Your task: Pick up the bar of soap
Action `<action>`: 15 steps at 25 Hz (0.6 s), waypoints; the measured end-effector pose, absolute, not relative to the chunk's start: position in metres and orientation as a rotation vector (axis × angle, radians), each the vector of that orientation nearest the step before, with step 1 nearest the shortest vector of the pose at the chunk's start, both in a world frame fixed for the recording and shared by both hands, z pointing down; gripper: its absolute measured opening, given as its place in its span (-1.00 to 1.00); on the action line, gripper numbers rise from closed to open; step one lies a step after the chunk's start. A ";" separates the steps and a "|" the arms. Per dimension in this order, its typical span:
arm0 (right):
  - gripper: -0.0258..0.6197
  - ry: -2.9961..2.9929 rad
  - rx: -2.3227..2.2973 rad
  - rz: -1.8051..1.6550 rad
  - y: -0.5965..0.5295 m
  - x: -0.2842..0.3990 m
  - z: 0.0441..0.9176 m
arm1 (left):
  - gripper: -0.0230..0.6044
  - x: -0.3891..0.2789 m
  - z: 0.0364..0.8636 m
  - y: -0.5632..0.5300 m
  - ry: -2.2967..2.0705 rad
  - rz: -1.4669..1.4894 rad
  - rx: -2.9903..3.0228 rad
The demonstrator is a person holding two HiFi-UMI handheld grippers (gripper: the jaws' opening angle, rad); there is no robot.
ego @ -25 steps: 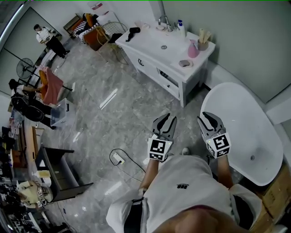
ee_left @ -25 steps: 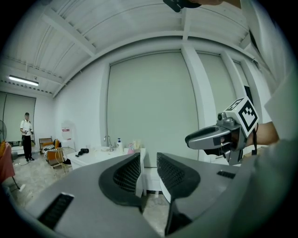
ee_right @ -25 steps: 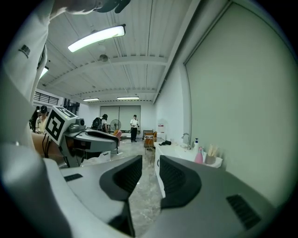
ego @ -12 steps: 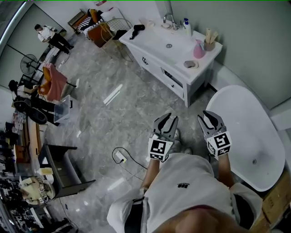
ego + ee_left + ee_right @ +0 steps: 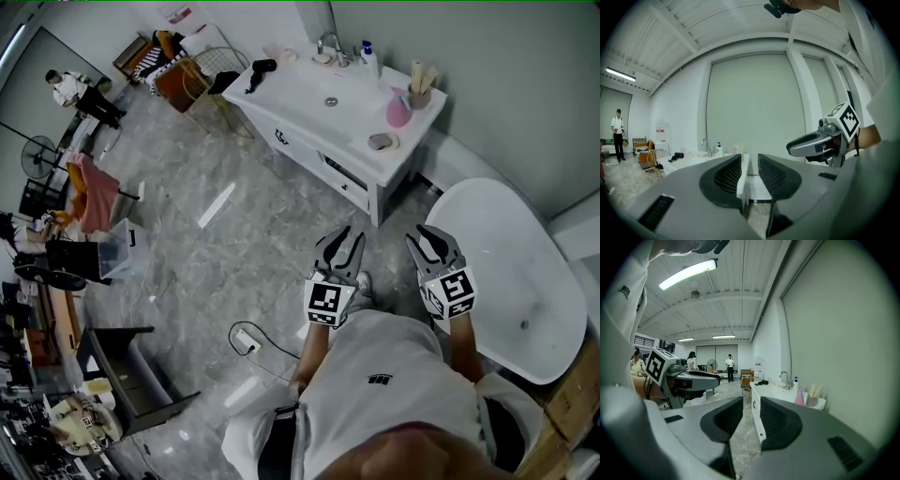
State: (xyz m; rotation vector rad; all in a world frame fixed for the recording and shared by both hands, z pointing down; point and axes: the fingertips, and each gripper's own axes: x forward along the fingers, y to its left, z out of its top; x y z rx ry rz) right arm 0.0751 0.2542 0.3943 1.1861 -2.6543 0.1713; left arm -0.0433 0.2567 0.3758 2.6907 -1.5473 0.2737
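Observation:
The bar of soap [image 5: 380,142] is a small grey oval lying on the white vanity top [image 5: 300,98], near its right end beside a pink bottle [image 5: 398,111]. Both grippers are held out in front of the person, well short of the vanity and above the floor. My left gripper [image 5: 340,246] [image 5: 750,161] has its jaws nearly together with nothing between them. My right gripper [image 5: 429,246] [image 5: 751,404] is shut and empty too. In the right gripper view the vanity runs ahead on the right, with the pink bottle [image 5: 800,397] on it.
A sink with a faucet [image 5: 328,42], a cup of brushes [image 5: 419,92] and a black hair dryer [image 5: 258,70] share the vanity. A white bathtub [image 5: 506,272] lies at the right. A power strip and cable [image 5: 246,344] lie on the marble floor. A person [image 5: 70,89] stands far left.
The head view has swayed a little, so the vanity shifts slightly in the picture. Both grippers keep their places in front of the person, jaws unchanged.

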 end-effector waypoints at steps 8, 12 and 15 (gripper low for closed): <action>-0.54 -2.614 1.227 0.186 0.204 0.052 0.403 | -0.53 -0.065 0.382 0.202 -1.476 0.252 2.722; -0.54 -2.603 1.253 0.187 0.181 0.039 0.400 | -0.53 -0.076 0.380 0.178 -1.446 0.241 2.732; -0.54 -2.586 1.280 0.189 0.167 0.033 0.399 | -0.53 -0.080 0.379 0.163 -1.411 0.240 2.754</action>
